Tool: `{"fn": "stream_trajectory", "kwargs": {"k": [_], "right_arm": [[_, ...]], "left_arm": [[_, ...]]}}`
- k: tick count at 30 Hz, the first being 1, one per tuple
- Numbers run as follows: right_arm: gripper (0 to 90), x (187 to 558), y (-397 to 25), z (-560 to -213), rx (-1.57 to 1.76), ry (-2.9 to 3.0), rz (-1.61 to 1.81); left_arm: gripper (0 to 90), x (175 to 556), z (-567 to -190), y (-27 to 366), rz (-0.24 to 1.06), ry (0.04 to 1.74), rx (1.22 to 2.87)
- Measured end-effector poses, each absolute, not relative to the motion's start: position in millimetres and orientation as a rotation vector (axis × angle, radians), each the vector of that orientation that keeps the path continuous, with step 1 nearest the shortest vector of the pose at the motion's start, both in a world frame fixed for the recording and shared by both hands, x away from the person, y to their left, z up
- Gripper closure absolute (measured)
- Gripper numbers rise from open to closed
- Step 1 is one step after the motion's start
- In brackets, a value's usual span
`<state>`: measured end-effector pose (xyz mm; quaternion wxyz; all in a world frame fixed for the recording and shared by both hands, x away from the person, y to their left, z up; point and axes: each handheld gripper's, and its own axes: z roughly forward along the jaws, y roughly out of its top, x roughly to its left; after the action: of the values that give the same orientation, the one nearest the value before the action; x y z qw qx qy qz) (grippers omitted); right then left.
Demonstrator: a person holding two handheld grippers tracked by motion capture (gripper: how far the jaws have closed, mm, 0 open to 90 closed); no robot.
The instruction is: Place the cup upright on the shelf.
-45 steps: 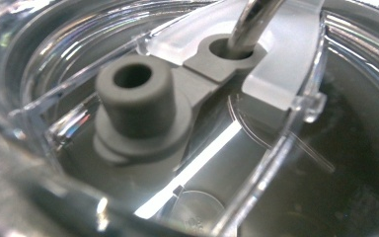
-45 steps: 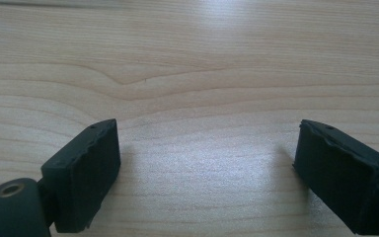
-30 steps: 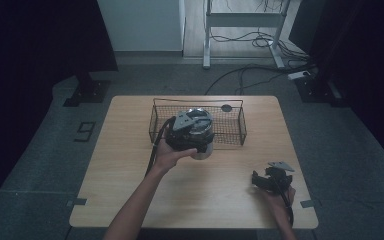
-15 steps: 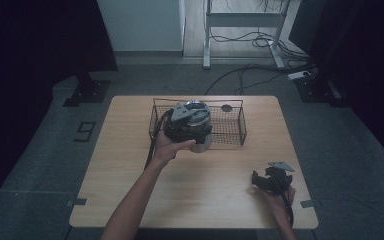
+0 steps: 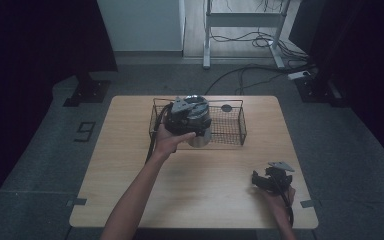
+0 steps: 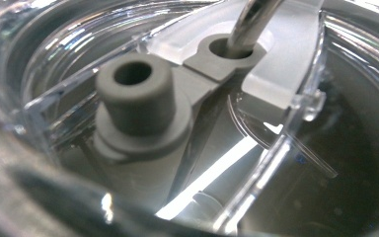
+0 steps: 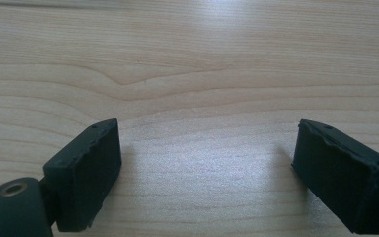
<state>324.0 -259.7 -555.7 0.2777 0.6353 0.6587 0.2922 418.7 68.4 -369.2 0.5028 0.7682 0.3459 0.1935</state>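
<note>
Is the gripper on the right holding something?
No, the right gripper is open, with bare wooden table between its jaws.

A light wooden table (image 5: 130, 180) stands on a grey floor (image 5: 40, 165). A black wire basket (image 5: 230, 131) sits on its far half — near the middle of the far edge. The right tongs (image 5: 261, 180) rest low at the near right corner — bare wood grain between their spread jaws.
</note>
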Motion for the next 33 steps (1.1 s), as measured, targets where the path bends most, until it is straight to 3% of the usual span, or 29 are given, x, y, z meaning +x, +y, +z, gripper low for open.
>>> {"fn": "stream_trajectory", "kwargs": {"k": [33], "right_arm": [[11.7,323.8,-259.9,-555.5,1.702,1.770,0.787]], "left_arm": [[4.0,457.1,-353.8,58.6,0.500,0.863,1.868]]}}
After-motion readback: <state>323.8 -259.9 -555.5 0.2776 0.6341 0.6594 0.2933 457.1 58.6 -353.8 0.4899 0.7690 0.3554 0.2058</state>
